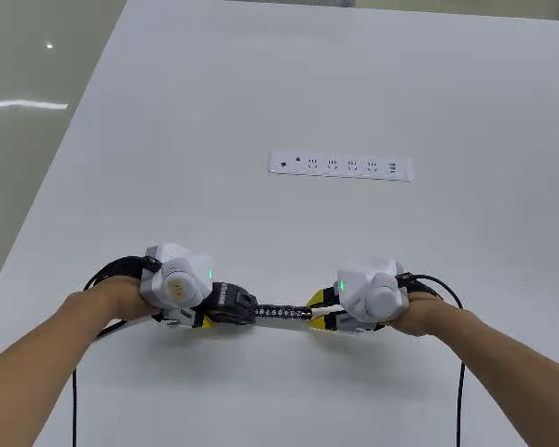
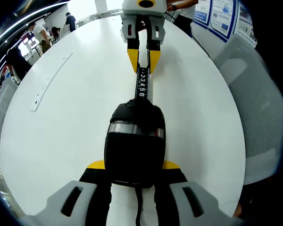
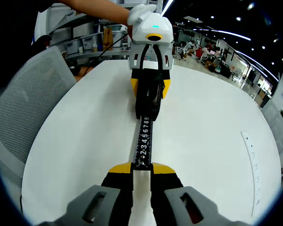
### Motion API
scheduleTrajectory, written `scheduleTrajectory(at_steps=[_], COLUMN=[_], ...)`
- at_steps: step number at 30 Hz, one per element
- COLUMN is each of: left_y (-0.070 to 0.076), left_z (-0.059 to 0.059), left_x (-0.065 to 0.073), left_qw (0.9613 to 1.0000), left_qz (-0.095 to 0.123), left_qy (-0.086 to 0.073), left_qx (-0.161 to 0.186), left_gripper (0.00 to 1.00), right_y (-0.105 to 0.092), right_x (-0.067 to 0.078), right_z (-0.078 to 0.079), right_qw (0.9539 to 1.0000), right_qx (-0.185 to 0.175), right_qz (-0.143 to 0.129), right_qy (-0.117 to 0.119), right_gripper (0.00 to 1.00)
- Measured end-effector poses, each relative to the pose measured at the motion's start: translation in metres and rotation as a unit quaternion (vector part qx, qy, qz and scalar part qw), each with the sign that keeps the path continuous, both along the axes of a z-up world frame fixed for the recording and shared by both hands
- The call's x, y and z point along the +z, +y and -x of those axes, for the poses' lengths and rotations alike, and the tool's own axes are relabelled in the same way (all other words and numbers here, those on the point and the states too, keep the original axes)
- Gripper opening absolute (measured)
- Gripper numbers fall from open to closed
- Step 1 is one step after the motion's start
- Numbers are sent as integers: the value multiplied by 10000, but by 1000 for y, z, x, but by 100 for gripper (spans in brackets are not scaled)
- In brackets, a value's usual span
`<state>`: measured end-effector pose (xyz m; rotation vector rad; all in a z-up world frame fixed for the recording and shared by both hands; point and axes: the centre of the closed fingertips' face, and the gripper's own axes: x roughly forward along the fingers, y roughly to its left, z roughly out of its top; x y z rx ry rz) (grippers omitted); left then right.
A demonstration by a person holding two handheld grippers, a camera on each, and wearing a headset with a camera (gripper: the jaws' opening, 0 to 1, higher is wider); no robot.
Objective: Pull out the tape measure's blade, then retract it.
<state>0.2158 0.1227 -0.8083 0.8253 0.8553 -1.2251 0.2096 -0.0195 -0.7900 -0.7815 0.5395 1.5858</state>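
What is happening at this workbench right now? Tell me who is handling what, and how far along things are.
A person works at a white table with a tool in each hand. The left tool is shut on the black tape measure, and the right tool pinches the end of its blade. The blade is out only a short way, stretched low over the table between the two tools. A power strip lies farther back.

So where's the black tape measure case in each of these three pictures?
Head view: tape measure case low, left of centre, held in the left gripper.
Left gripper view: bottom centre, clamped between that view's own jaws.
Right gripper view: upper centre, at the far end of the blade.
Shared landmark: white power strip.
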Motion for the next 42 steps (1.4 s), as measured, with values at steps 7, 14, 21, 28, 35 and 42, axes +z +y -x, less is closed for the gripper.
scheduleTrajectory(at_steps=[7,14,21,28,35,42], left_y=[-1,-3,-4,-5,-6,-4], left_z=[1,2,3,3,4,3], left_x=[1,4,5,6,7,5], left_qw=[10000,10000,10000,10000,10000,10000], left_qz=[-3,7,18,7,7,5], left_qy=[1,12,24,23,31,34], left_qx=[8,23,23,21,25,18], left_gripper=[30,30,30,30,30,30], right_y=[-3,-7,-12,-17,-20,-24], right_x=[0,-1,-1,-1,-1,-1], right_z=[0,-1,-2,-2,-2,-2], right_qw=[10000,10000,10000,10000,10000,10000], right_qx=[1,6,2,-8,1,9], right_qz=[3,31,40,60,69,81], right_qy=[0,-29,-21,-5,-19,-22], right_gripper=[12,12,12,12,12,12])
